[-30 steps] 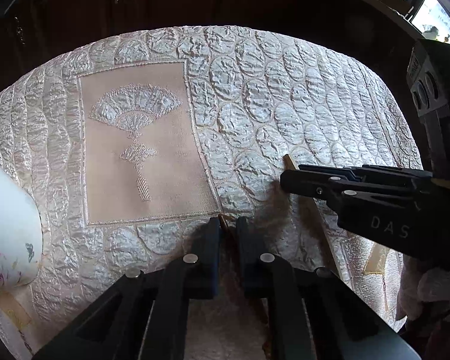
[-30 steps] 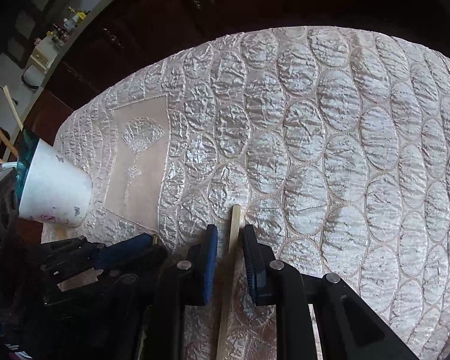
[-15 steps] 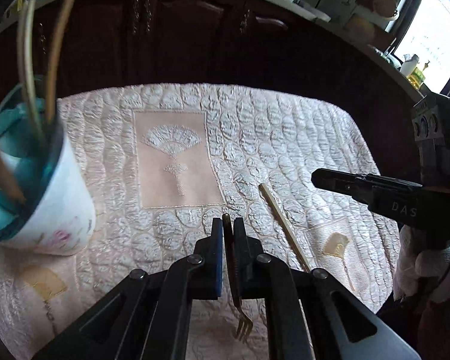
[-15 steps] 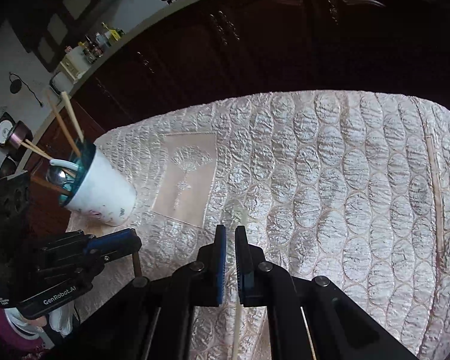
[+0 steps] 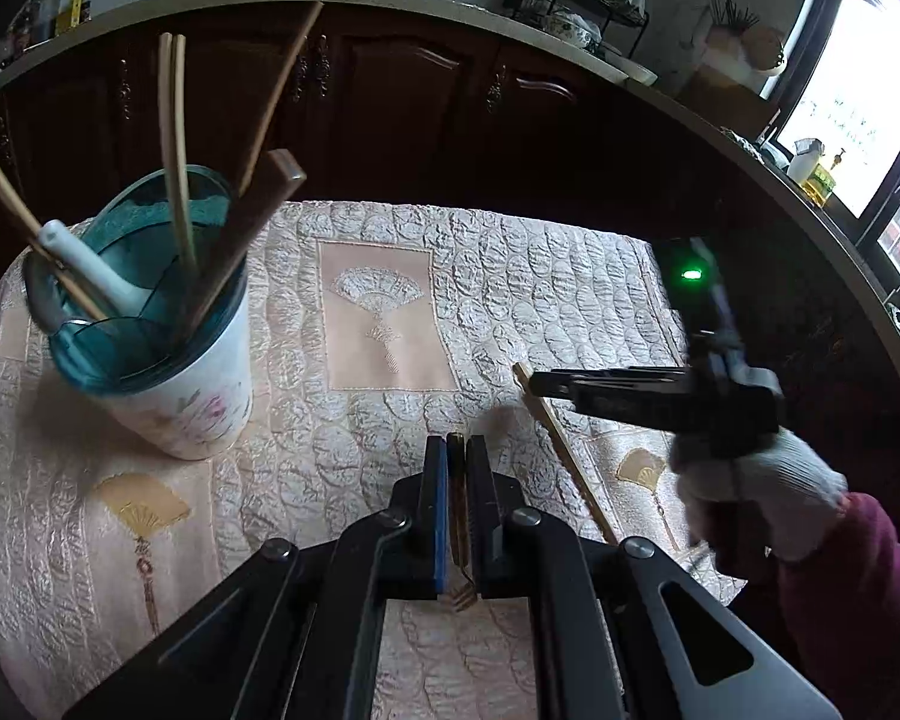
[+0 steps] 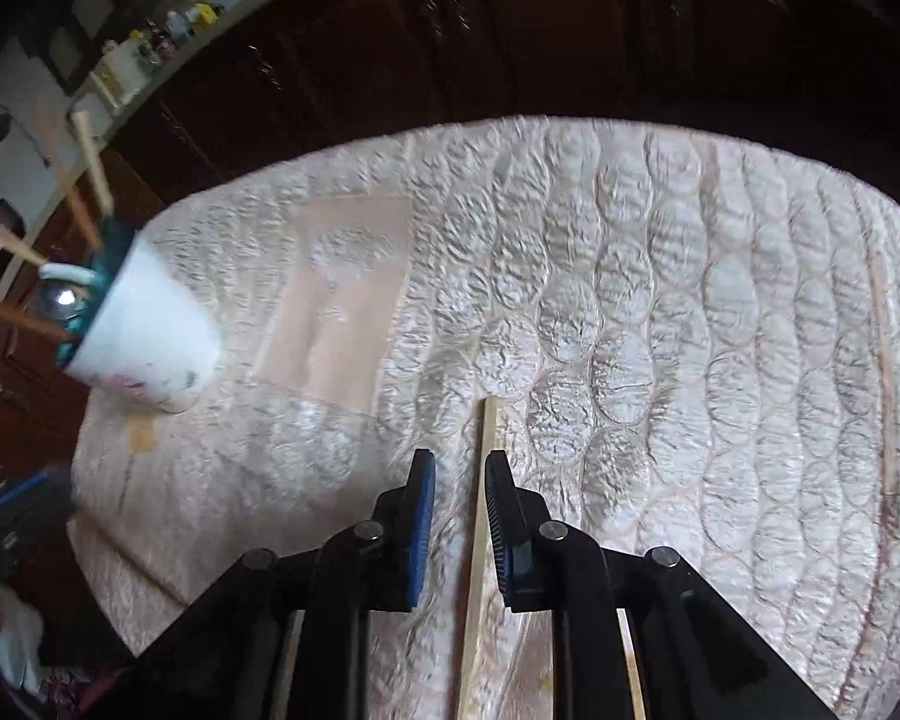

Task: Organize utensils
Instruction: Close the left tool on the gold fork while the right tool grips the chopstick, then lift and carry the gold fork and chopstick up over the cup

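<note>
Left claw (image 5: pixel 456 450) clamped on gold fork (image 5: pixel 461 540), tines hanging down, lifted clear for the holder cup (image 5: pixel 168 372) at left of frame. Right claw (image 6: pixel 459 474) opening, narrow gap, chopstick (image 6: pixel 480 540) lying between pads on quilted worktop (image 6: pixel 660 300).

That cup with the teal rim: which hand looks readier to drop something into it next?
Left, probably. Its gripper is shut on a small gold fork, lifted off the tablecloth near the cup. The right gripper jaws are opening around a loose chopstick.

Window (image 5: pixel 852 102) glare at right, dim cabinets, motion-blurred right view
</note>
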Tool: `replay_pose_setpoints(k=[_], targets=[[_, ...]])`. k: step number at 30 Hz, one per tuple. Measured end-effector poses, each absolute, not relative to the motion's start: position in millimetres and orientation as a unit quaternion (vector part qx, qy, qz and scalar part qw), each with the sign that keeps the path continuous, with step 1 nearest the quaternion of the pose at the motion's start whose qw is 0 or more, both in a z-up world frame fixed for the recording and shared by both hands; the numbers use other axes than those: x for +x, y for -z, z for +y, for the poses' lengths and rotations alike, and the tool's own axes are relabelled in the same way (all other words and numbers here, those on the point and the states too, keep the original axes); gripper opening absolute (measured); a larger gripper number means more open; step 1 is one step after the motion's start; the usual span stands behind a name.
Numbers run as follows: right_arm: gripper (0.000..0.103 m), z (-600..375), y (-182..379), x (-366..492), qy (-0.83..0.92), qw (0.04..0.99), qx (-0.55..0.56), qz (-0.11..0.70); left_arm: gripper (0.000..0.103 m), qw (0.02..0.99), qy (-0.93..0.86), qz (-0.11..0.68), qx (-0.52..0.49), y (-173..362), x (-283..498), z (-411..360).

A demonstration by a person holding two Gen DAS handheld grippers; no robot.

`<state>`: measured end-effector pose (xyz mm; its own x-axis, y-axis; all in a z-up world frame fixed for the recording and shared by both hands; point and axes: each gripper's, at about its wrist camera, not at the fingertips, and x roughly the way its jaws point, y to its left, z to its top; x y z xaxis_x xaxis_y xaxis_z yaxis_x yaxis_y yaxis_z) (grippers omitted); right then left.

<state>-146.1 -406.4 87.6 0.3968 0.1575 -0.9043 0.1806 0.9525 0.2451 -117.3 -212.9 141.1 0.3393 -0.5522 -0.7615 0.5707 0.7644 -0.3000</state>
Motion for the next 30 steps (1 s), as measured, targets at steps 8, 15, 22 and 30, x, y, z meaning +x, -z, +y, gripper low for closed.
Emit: replay_pose_setpoints(k=[8, 15, 22, 30], targets=[[0.007, -407, -96, -145, -0.004, 0.830, 0.164, 0.534, 0.006, 0.828, 0.331, 0.452, -0.007, -155, -118, -186], [0.007, -403, -178, -197, -0.030, 0.875, 0.153, 0.459, 0.006, 0.839, 0.326, 0.434, -0.018, -179, -118, -160], [0.007, -394, -241, -231, -0.051, 0.904, 0.144, 0.399, 0.006, 0.852, 0.316, 0.415, -0.027, -214, -121, -130], [0.007, -377, -322, -227, -0.092, 0.930, 0.132, 0.332, 0.006, 0.881, 0.290, 0.373, -0.036, -260, -116, -89]])
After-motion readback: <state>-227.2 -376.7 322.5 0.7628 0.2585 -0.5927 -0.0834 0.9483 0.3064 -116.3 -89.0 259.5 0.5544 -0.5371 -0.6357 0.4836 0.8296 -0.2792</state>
